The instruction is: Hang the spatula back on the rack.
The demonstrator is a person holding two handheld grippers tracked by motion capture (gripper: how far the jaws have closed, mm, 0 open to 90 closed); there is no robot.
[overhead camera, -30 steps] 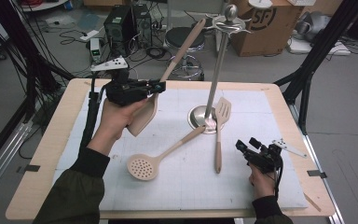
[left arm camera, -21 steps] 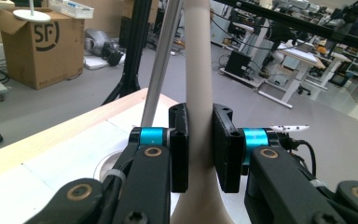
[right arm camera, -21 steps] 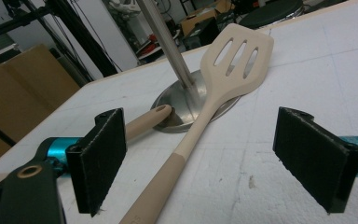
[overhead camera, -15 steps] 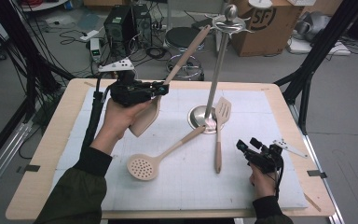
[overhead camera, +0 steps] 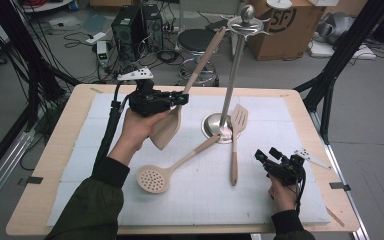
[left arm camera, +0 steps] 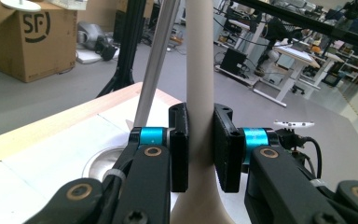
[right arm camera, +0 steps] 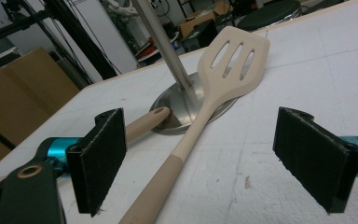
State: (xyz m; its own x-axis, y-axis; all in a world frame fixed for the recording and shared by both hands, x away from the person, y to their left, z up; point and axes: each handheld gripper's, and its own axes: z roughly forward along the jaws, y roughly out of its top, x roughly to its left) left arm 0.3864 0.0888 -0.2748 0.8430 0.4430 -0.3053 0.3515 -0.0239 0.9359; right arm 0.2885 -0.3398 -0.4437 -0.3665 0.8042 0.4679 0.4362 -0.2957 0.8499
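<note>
Above the tabletop [overhead camera: 70, 150], the left claw [overhead camera: 180, 98] pinches the solid spatula [overhead camera: 167, 130], its handle tip near the rack's [overhead camera: 240, 65] hooks, not yet hung. The slotted turner [overhead camera: 236, 135] and skimmer [overhead camera: 155, 177] lie waiting; the right claw [overhead camera: 262, 159] rests spread.

Open desk [overhead camera: 80, 165] lies at the left; the stand [overhead camera: 230, 90], slotted turner [overhead camera: 236, 140] and skimmer [overhead camera: 172, 167] crowd the middle.

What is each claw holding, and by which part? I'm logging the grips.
The left claw grips the beige spatula on its handle just above the blade. The right claw is open and holds nothing.
</note>
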